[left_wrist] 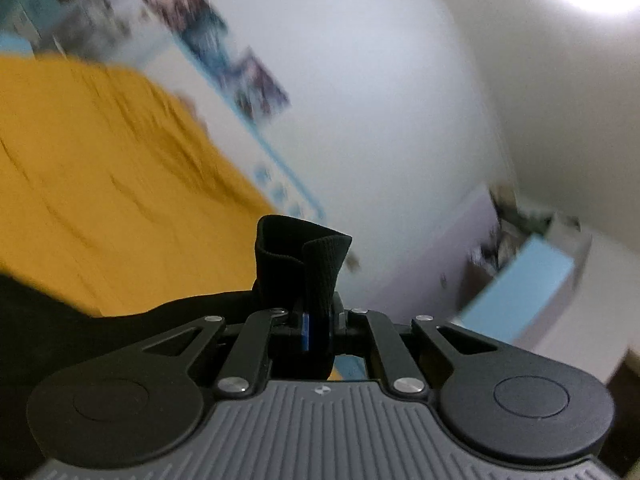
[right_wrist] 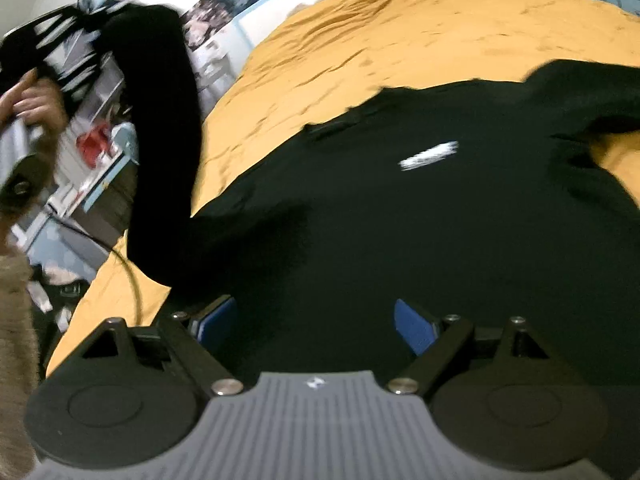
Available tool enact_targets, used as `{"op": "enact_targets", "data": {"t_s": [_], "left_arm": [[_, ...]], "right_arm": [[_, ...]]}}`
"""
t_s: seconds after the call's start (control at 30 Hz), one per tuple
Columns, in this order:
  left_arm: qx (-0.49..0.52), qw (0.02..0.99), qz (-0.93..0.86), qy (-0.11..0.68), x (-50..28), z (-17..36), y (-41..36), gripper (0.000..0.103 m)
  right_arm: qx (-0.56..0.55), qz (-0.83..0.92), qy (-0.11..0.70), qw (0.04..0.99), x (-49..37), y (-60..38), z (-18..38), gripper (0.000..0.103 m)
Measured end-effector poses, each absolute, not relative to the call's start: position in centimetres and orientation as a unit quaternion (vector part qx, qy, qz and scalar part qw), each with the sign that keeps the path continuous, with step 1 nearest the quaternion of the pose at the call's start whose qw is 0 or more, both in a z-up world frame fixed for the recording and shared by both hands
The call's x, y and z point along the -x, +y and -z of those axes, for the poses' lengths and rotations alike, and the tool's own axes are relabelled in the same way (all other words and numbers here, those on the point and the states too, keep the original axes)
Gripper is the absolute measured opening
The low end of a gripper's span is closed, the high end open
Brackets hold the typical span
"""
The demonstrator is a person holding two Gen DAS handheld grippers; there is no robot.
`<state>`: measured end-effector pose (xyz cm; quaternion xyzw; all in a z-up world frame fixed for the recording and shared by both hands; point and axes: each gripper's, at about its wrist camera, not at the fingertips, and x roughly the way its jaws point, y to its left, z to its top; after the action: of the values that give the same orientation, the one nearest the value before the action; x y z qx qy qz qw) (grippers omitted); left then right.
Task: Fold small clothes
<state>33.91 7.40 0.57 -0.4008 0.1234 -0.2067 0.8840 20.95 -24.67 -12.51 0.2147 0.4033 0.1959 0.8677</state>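
Sleeve: while lifted for folding inward, the ribbed cuff of the black long-sleeved knit top sits clamped in the left hand-held gripper, upper left of the right view.
Body: spread on the mustard-yellow bedsheet, centre frame.
Right hand-held gripper: fingers apart, low over the hem, probably to pin it.

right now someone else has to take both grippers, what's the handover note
Left gripper: shut on the ribbed cuff of the black sweater's sleeve, held raised above the bed.
Right gripper: open, empty, low over the sweater body.
Sweater: lies spread on the mustard bedspread, small white mark facing up; the other sleeve lies out to the far side.
Done: one sleeve picked up, no fold visible yet.
Left: probably lay this sleeve across the body, then the other sleeve, then fold the body.
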Motion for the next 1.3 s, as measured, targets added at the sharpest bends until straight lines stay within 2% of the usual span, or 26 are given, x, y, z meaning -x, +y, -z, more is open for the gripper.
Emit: {"op": "enact_targets", "data": {"t_s": [0.13,0.17,0.2,0.3,0.37,0.43,0.47,0.5,0.53,0.57,0.6,0.77,0.87,1.0,1.17,1.23,1.3], "left_arm": [[0.393,0.865,0.233,0.209,-35.8,5.4,1.2,0.008],[0.383,0.861,0.235,0.239,-36.4,7.4,-0.5,0.010],[0.376,0.856,0.231,0.268,-36.8,9.1,-1.7,0.019],[0.363,0.827,0.222,0.367,-37.6,13.9,-4.8,0.022],[0.368,0.812,0.234,0.388,-37.1,14.7,-4.9,0.022],[0.341,0.819,0.256,0.384,-36.1,13.9,-4.2,0.027],[0.320,0.829,0.259,0.379,-35.5,13.1,-3.4,0.040],[0.301,0.839,0.256,0.375,-34.7,12.2,-2.2,0.060],[0.286,0.846,0.249,0.374,-33.8,11.7,-1.2,0.071],[0.272,0.854,0.235,0.376,-33.2,10.9,0.4,0.090],[0.257,0.862,0.214,0.382,-32.5,10.4,1.9,0.092],[0.176,0.889,0.057,0.418,-28.8,9.8,11.2,0.092],[0.121,0.893,-0.088,0.424,-26.2,10.3,16.8,0.092],[0.112,0.896,-0.011,0.429,-24.0,11.9,22.5,0.092],[-0.005,0.895,0.023,0.445,-24.7,13.8,21.9,0.092],[-0.107,0.900,0.012,0.422,-24.9,14.6,19.8,0.090],[-0.214,0.893,-0.005,0.395,-24.9,15.7,18.8,0.082]], "right_arm": [[-0.230,-0.180,0.399,0.869,-20.5,-28.4,13.7,0.082],[-0.236,-0.176,0.400,0.868,-20.3,-29.1,13.9,0.082],[-0.241,-0.172,0.402,0.867,-20.3,-29.8,14.2,0.082],[-0.256,-0.149,0.407,0.864,-20.6,-31.7,14.6,0.082],[-0.264,-0.133,0.404,0.866,-20.5,-33.0,14.7,0.082],[-0.274,-0.115,0.396,0.869,-20.4,-34.2,14.6,0.082],[-0.280,-0.108,0.392,0.870,-20.6,-34.7,14.4,0.082],[-0.286,-0.103,0.387,0.871,-20.7,-35.1,14.2,0.082],[-0.293,-0.103,0.382,0.870,-20.9,-35.4,14.1,0.082],[-0.301,-0.110,0.377,0.869,-21.1,-35.5,13.9,0.082],[-0.311,-0.115,0.370,0.868,-21.6,-36.1,13.9,0.082],[-0.346,-0.108,0.361,0.859,-23.7,-36.3,13.1,0.082],[-0.322,-0.085,0.377,0.864,-25.3,-35.4,13.2,0.082],[-0.309,-0.055,0.372,0.874,-26.9,-34.5,14.7,0.082],[-0.310,-0.012,0.378,0.872,-28.7,-35.2,16.0,0.082],[-0.306,-0.008,0.387,0.870,-29.2,-35.1,16.2,0.082],[-0.286,-0.007,0.395,0.873,-29.7,-34.5,16.4,0.082]]}}
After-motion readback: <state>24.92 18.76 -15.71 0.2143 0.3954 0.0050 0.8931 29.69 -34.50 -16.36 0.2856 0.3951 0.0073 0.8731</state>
